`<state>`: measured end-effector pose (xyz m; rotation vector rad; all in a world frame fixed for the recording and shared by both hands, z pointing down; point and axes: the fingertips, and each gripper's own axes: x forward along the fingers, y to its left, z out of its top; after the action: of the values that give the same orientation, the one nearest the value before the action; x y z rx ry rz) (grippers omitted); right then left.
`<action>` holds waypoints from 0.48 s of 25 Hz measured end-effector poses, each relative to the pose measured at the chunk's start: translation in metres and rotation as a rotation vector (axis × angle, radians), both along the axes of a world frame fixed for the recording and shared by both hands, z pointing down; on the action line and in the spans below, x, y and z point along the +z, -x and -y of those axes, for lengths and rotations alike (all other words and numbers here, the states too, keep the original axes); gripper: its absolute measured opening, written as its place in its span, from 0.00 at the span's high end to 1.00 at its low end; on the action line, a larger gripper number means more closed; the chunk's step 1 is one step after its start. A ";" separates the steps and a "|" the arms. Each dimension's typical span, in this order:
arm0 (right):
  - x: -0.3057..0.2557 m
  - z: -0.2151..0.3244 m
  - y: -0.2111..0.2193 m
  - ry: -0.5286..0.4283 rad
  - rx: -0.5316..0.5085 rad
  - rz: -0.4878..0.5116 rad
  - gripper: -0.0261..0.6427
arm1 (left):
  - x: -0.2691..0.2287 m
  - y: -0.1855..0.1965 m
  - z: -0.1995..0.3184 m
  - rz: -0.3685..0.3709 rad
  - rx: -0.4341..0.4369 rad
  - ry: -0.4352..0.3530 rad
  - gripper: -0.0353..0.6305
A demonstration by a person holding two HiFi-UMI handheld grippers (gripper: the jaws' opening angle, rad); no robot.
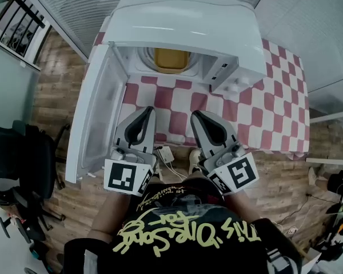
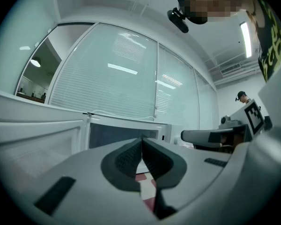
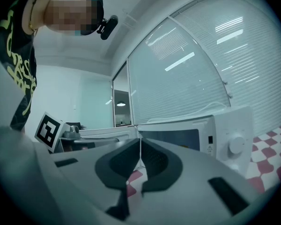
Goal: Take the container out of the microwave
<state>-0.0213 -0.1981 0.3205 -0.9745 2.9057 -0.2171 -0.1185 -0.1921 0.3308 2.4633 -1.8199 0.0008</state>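
- We look steeply down on a white microwave (image 1: 183, 33) that stands at the far edge of a table under a red-and-white checked cloth (image 1: 268, 113), with its door (image 1: 94, 113) swung wide open to the left.
- The yellow container (image 1: 171, 60) sits inside the open cavity, on the pale floor of the oven, towards the far side. Only its near rim and top show under the oven's roof.
- The left gripper (image 1: 144, 114) and the right gripper (image 1: 197, 116) hover side by side over the cloth, near of the microwave's mouth, both pointing towards it and well apart from the container.
- In the left gripper view we see its dark ribbed pads (image 2: 131, 156) pressed together at the tips with nothing between them.
- The right gripper view shows the same (pads meeting along one thin line, nothing caught in them), with the microwave's round knob (image 3: 236, 146) off to the right.
- Each gripper carries its cube with black square markers, the left cube (image 1: 127, 177) and the right cube (image 1: 235, 174), nearest the person, whose black shirt with yellow lettering (image 1: 183, 233) fills the near edge.
- A black office chair (image 1: 23, 158) stands on the wooden floor (image 1: 57, 79) at far left.
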 end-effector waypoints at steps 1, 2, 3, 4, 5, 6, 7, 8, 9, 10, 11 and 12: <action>0.001 0.002 0.000 0.002 0.000 0.001 0.94 | 0.001 0.001 0.001 -0.003 -0.004 -0.001 0.93; 0.002 0.003 0.000 0.004 -0.003 0.000 0.94 | 0.002 0.002 0.003 -0.005 -0.009 0.000 0.93; 0.003 0.005 0.000 0.006 -0.006 -0.002 0.94 | 0.003 0.003 0.004 -0.005 -0.016 0.002 0.93; 0.004 0.006 0.000 0.006 -0.008 -0.004 0.94 | 0.005 0.004 0.005 -0.003 -0.023 0.004 0.93; 0.005 0.008 0.000 0.003 -0.010 -0.007 0.94 | 0.006 0.005 0.006 0.000 -0.028 0.006 0.93; 0.006 0.009 0.000 -0.002 -0.011 -0.009 0.94 | 0.007 0.005 0.007 0.003 -0.032 0.007 0.93; 0.006 0.011 -0.001 -0.006 -0.010 -0.011 0.94 | 0.007 0.005 0.008 0.004 -0.034 0.007 0.93; 0.007 0.013 -0.002 -0.007 -0.007 -0.011 0.94 | 0.008 0.005 0.010 0.005 -0.036 0.006 0.93; 0.007 0.015 -0.003 -0.008 -0.004 -0.011 0.94 | 0.009 0.005 0.011 0.005 -0.037 0.006 0.93; 0.008 0.017 -0.003 -0.008 -0.002 -0.010 0.94 | 0.010 0.005 0.012 0.005 -0.038 0.006 0.93; 0.009 0.019 -0.004 -0.007 -0.002 -0.009 0.94 | 0.011 0.005 0.014 0.006 -0.039 0.006 0.93; 0.010 0.020 -0.004 -0.005 -0.003 -0.009 0.94 | 0.012 0.005 0.014 0.006 -0.040 0.006 0.93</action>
<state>-0.0178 -0.2183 0.3310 -0.9726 2.9151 -0.2055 -0.1232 -0.2065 0.3427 2.4251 -1.8682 0.0120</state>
